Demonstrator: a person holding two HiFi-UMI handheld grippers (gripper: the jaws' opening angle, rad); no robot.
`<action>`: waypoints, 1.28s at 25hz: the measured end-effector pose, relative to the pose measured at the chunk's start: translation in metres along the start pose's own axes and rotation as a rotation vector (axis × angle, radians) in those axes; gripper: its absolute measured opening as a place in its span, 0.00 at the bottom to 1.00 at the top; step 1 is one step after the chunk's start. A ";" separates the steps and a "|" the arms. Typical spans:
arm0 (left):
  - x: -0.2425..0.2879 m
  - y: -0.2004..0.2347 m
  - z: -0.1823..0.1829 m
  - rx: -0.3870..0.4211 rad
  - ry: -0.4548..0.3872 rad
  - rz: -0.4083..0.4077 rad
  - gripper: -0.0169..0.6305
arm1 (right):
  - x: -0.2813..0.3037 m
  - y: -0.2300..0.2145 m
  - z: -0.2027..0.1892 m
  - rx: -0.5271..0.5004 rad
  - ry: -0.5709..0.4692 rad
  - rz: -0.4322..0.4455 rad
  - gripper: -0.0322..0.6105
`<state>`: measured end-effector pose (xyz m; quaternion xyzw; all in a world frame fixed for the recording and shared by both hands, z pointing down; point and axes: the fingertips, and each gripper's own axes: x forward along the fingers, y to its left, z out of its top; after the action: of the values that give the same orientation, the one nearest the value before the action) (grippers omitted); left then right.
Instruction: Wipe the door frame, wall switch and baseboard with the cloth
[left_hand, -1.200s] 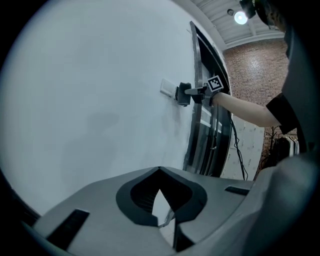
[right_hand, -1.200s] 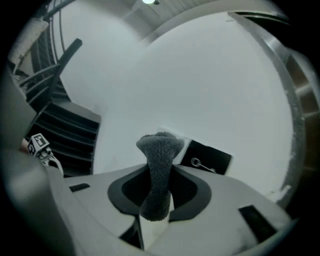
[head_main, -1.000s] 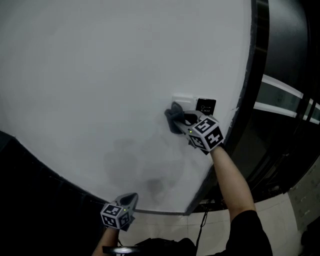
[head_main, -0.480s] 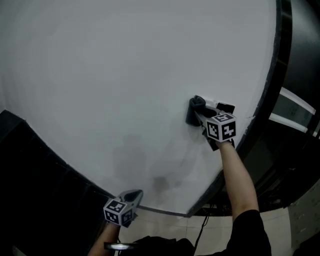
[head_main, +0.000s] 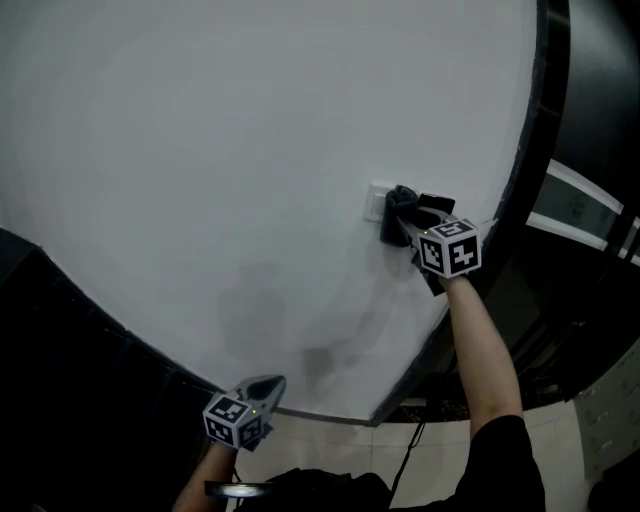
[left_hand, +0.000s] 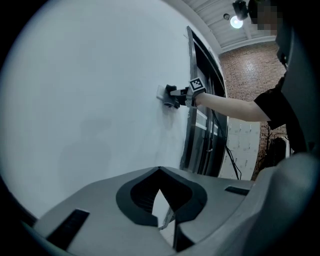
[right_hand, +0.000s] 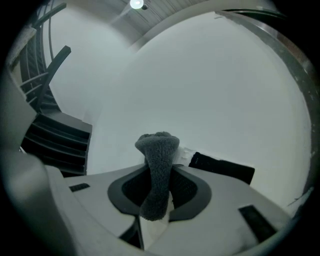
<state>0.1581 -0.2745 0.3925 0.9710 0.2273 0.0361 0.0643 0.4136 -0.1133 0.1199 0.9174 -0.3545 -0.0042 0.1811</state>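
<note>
Right gripper (head_main: 408, 228) raised at white wall (head_main: 200, 150), jaws pinching grey cloth (head_main: 400, 208), cloth bunched against white wall switch (head_main: 376, 203), black panel (right_hand: 222, 167) just beside, dark door frame (head_main: 528, 130) near, left gripper (head_main: 262, 388) low, jaws pressed together, nothing between.

The head view looks steeply down a white wall (head_main: 250, 150), left gripper (head_main: 264, 386) near, right gripper (head_main: 404, 222) farther. The left gripper view faces along that wall from low and far; the right gripper view sits close against the switch (right_hand: 186, 155) and cloth (right_hand: 157, 170), which all three share.
</note>
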 end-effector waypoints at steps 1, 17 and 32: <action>0.001 -0.002 0.000 0.001 0.000 -0.007 0.03 | -0.002 -0.002 0.000 0.001 0.002 -0.005 0.19; 0.003 -0.007 0.004 0.019 -0.005 -0.003 0.03 | -0.037 -0.048 -0.020 0.099 -0.017 -0.062 0.19; 0.015 -0.019 0.006 0.033 -0.004 0.008 0.03 | -0.064 -0.086 -0.054 0.138 0.024 -0.136 0.19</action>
<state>0.1643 -0.2518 0.3843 0.9730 0.2236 0.0306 0.0485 0.4283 0.0049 0.1338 0.9496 -0.2886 0.0191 0.1211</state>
